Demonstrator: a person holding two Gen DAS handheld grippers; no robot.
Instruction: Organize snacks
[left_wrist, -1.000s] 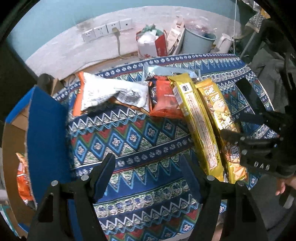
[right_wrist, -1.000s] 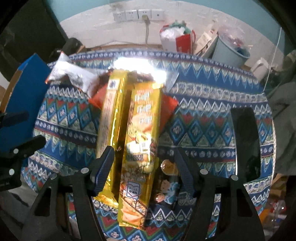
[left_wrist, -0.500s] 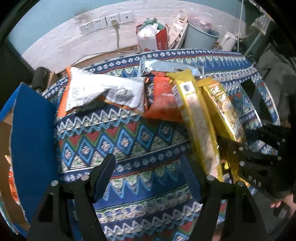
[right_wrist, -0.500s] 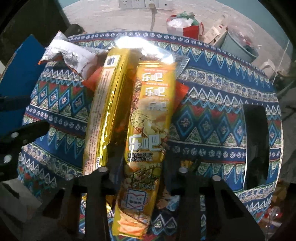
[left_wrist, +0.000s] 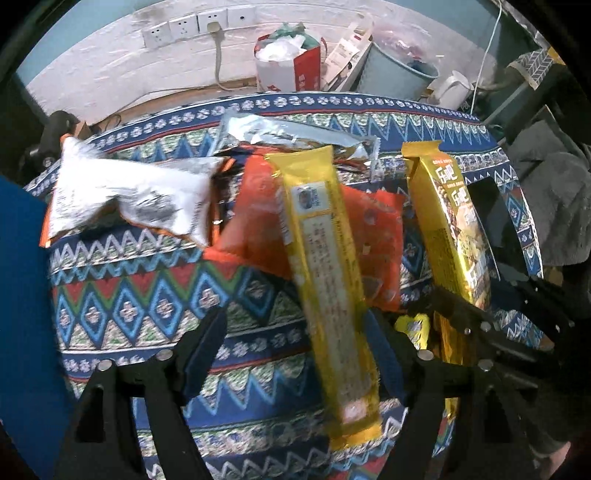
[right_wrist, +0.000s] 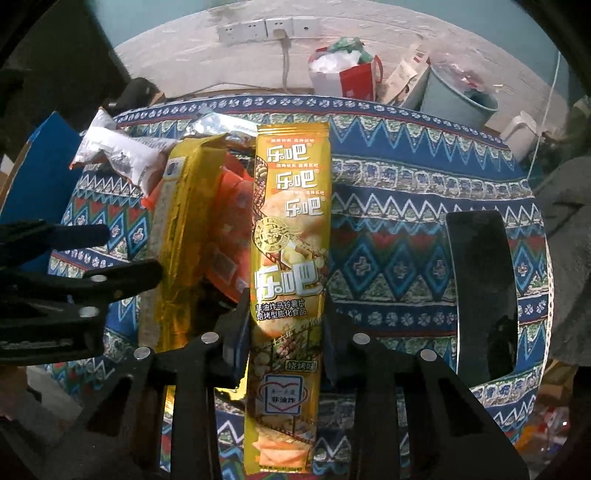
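Note:
My right gripper (right_wrist: 284, 314) is shut on a long yellow chip pack (right_wrist: 290, 236) and holds it lifted off the patterned tablecloth (right_wrist: 388, 236). In the left wrist view the same pack (left_wrist: 448, 221) stands tilted at the right. My left gripper (left_wrist: 295, 332) is open, with a second long yellow pack (left_wrist: 328, 280) lying between its fingers, towards the right one. An orange pack (left_wrist: 376, 240) lies under it. A white and orange bag (left_wrist: 129, 195) and a silver pack (left_wrist: 288, 133) lie behind.
A blue box flap (left_wrist: 22, 295) stands at the left. A black phone (right_wrist: 480, 291) lies on the right of the table. Behind the table are a red and white bag (right_wrist: 343, 77), a grey bin (right_wrist: 454, 96) and wall sockets (right_wrist: 266, 29).
My right gripper has shut on the right yellow pack and lifted it apart from the other one. My left gripper has moved right, over the second yellow pack.

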